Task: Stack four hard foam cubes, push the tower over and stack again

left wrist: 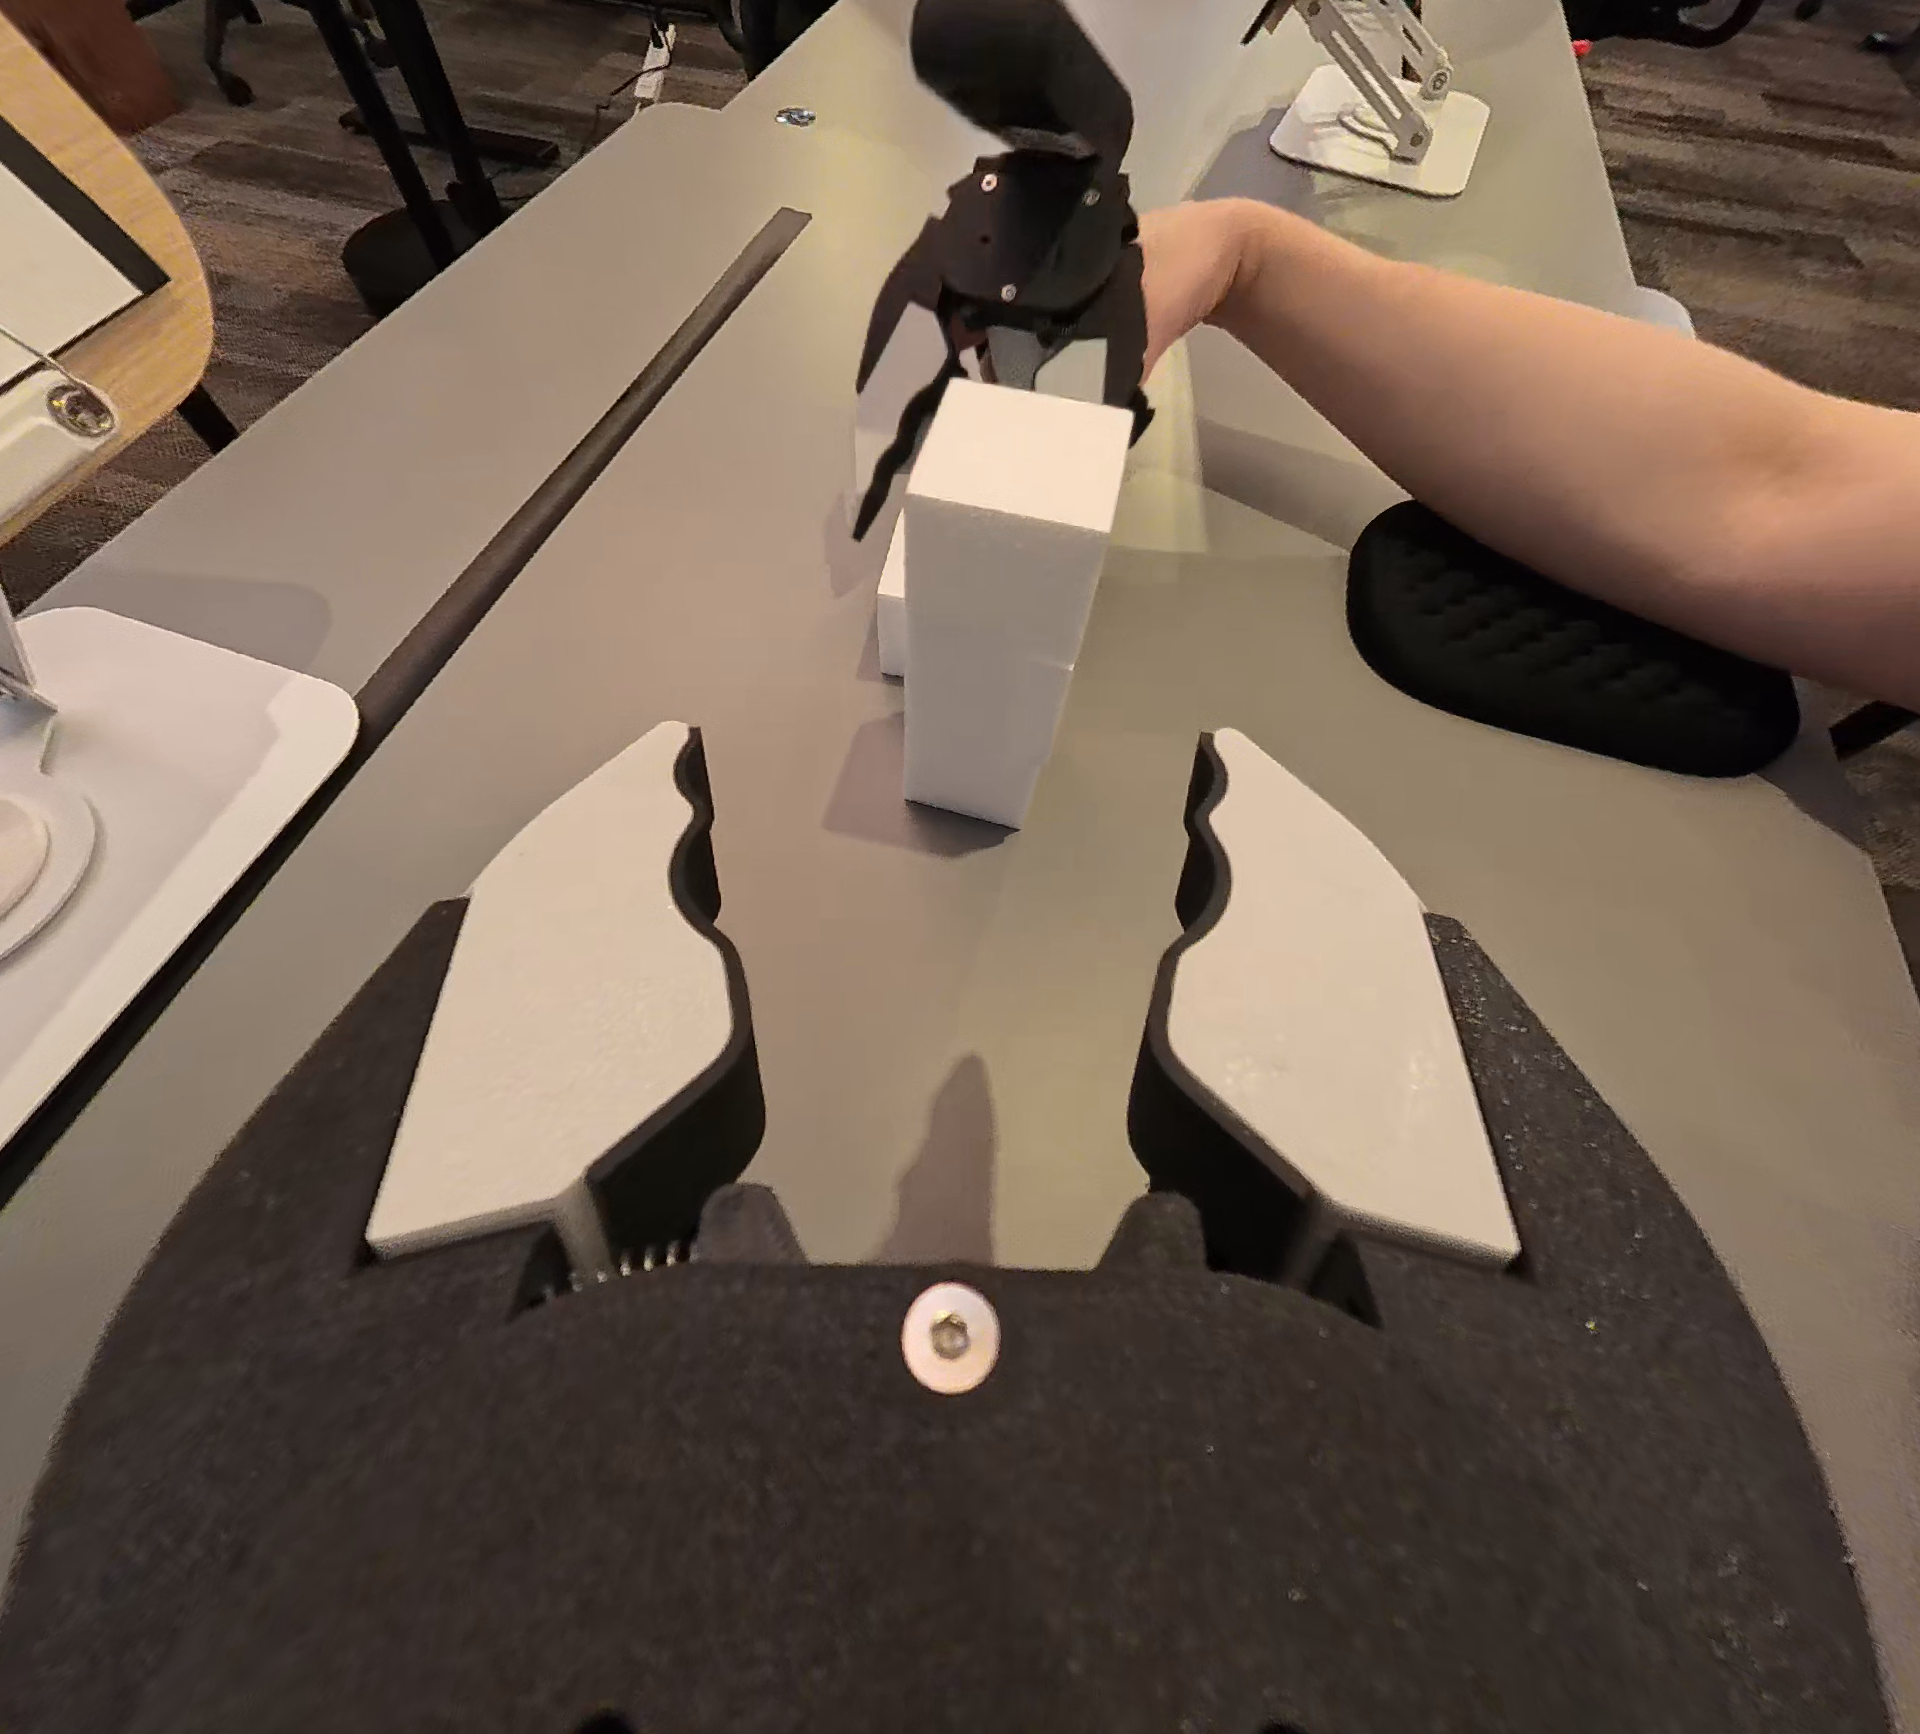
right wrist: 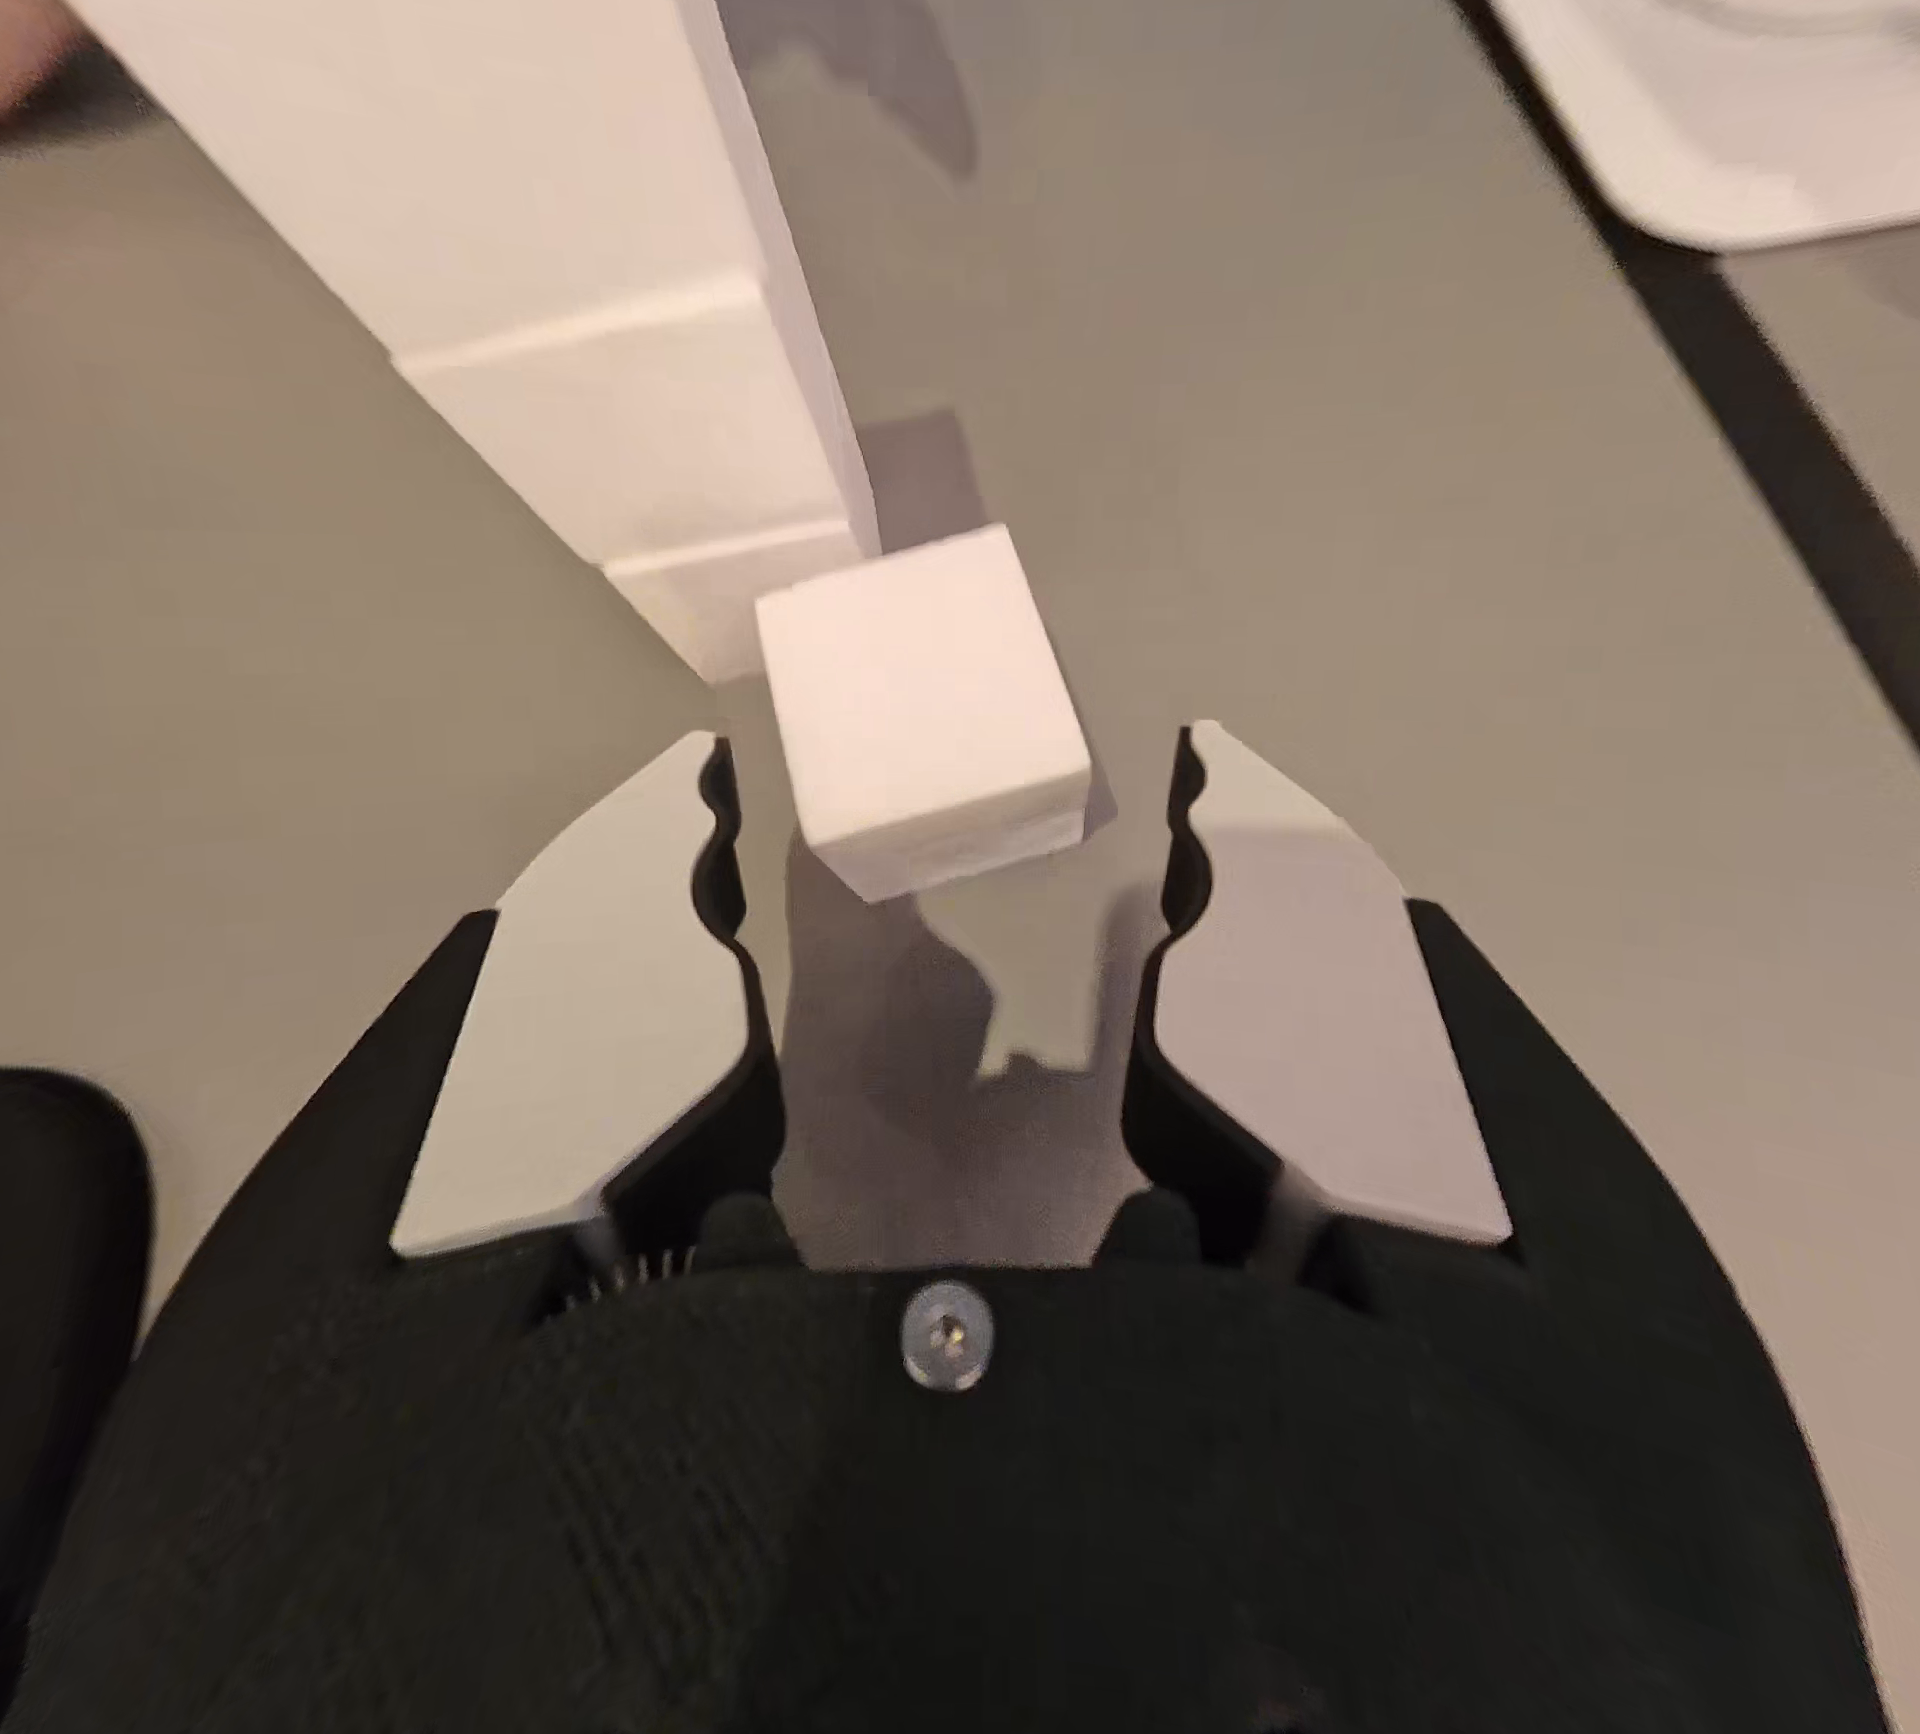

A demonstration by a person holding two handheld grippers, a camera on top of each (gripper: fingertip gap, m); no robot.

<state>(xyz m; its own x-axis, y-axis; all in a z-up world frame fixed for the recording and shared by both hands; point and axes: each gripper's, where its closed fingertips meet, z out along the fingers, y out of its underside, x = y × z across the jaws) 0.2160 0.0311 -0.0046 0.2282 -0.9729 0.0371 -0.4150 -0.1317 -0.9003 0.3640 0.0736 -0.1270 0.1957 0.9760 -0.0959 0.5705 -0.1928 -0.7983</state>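
On the grey surface (left wrist: 623,749): one white foam tower (left wrist: 997,624), upright, three cubes counted. One loose cube (right wrist: 920,713) stood beside its base. Right tool (right wrist: 951,739) hung above the loose cube, fingers apart, empty. Left tool (left wrist: 951,739) faced the tower, apart, empty. Black wrist pad (left wrist: 1558,645) nearby.

**Two black grippers with light finger plates**

The left gripper (left wrist: 951,863) has a rough black body, one round silver screw (left wrist: 950,1339), and wavy black fingers (left wrist: 582,988) topped with pale grey plates. The right gripper (right wrist: 948,785) looks the same. The forearm (left wrist: 1621,479) is bare, no sleeve.
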